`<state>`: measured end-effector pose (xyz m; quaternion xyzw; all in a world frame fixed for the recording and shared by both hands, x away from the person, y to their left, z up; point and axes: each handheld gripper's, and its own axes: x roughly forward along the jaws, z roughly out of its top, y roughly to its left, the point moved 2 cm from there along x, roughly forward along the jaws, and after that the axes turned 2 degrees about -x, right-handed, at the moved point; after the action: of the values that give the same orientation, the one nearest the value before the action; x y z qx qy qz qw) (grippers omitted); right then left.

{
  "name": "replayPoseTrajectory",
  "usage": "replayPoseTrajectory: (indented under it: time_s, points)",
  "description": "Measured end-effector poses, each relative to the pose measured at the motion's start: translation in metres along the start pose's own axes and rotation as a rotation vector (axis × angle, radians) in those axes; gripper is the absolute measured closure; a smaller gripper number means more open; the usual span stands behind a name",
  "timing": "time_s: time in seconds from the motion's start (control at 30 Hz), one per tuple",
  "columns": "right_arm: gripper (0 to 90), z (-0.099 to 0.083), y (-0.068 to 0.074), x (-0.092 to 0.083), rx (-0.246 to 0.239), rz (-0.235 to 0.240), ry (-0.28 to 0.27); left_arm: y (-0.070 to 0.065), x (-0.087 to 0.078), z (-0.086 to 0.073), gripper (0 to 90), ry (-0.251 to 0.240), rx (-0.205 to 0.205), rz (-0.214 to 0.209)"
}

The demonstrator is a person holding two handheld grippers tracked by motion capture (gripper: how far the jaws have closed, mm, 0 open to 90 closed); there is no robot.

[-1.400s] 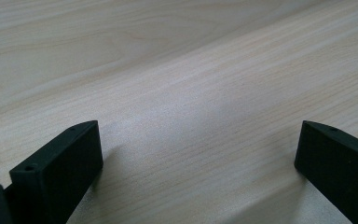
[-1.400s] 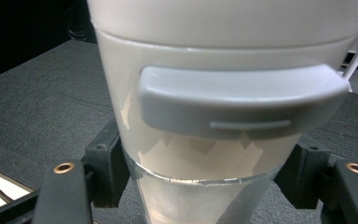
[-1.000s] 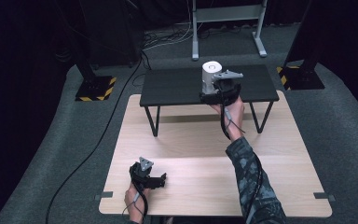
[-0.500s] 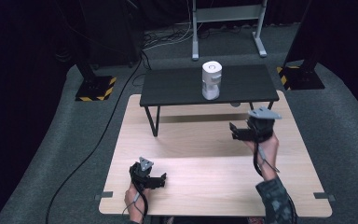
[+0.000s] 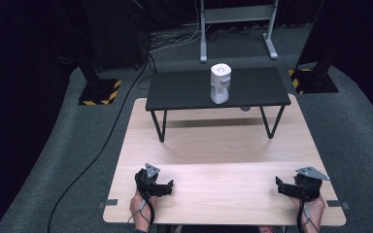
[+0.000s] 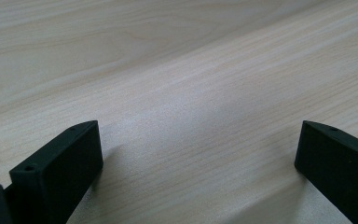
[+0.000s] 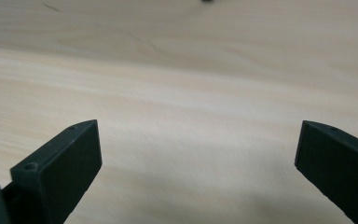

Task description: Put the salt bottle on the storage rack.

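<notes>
A: Starting at the lower left of the high view, what sits there?

B: The left gripper (image 5: 167, 187) rests low on the light wooden table (image 5: 213, 145), held by a hand (image 5: 140, 209) that comes in from the bottom edge. Its grey three-cornered plate faces up, and its cable runs back over the wrist.

A: Is that claw spread or closed?

B: Spread. In the left gripper view the two black jaws stand far apart at the lower left and lower right of the frame, with bare wood grain between them and nothing gripped.

A: And in the middle of the frame?

B: Bare table, mostly. Above it, in the upper middle, a small black table (image 5: 184, 92) stands on the far part of the wooden one. A white cylinder (image 5: 220, 83) stands upright on its top, a little right of the middle, well apart from both grippers.

A: Then the lower right?

B: The right gripper (image 5: 279, 184) lies near the table's front right corner, held by the other hand (image 5: 311, 206), its jaws pointing toward the left of the frame.

A: What is its state?

B: Also wide apart and empty. The right gripper view shows its jaws at the two lower corners, with blurred pale wood between them.

A: Anything beyond the tables?

B: Grey carpet, a black cable (image 5: 102, 145) trailing down the left side, and two black stands with yellow-striped feet, one at the upper left (image 5: 98, 91) and one at the upper right (image 5: 315, 80).
</notes>
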<state>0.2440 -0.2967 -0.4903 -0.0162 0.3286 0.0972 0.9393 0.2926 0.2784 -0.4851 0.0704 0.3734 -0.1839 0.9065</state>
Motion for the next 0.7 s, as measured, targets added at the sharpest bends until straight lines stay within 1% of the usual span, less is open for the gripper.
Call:
replayPoseTrajectory:
  time_s: [0.03,0.1,0.13,0.17,0.23,0.33,0.43,0.53,0.63,0.7]
  points:
    - [0.0,-0.0053,-0.0028,0.0002,0.018,-0.003,0.002,0.0000,0.0000,0.0000,0.2,0.000,0.000,0.000]
    - [0.0,-0.0089,-0.0060,-0.0005,0.031,-0.011,0.013,0.0000,0.0000,0.0000,0.2,0.000,0.000,0.000]
    - [0.0,-0.0113,-0.0061,-0.0022,0.027,-0.015,-0.005,0.0000,0.0000,0.0000,0.2,0.000,0.000,0.000]
    - [0.0,-0.0122,-0.0076,-0.0024,0.032,-0.008,-0.011,-0.0001,0.0000,0.0000,0.2,0.000,0.000,0.000]
    - [0.0,-0.0090,-0.0099,0.0004,0.035,0.003,0.015,-0.0001,0.0000,-0.0001,0.2,-0.001,0.000,0.001]
    - [0.0,-0.0080,-0.0106,0.0012,0.023,0.010,0.021,-0.0002,0.0000,-0.0001,0.2,0.000,-0.001,0.001]
    - [0.0,-0.0088,-0.0127,0.0004,0.035,0.022,0.019,-0.0002,0.0000,-0.0002,0.2,-0.001,-0.002,0.002]
    - [0.0,-0.0093,-0.0111,0.0001,0.029,0.017,0.016,-0.0004,0.0002,-0.0001,0.2,-0.001,-0.003,0.003]
    - [0.0,-0.0104,-0.0079,-0.0005,0.011,0.004,0.008,-0.0002,0.0003,0.0002,0.2,0.000,-0.001,0.001]
    - [0.0,-0.0113,-0.0075,-0.0010,0.018,-0.001,0.003,-0.0003,0.0003,0.0002,0.3,0.000,-0.001,0.001]
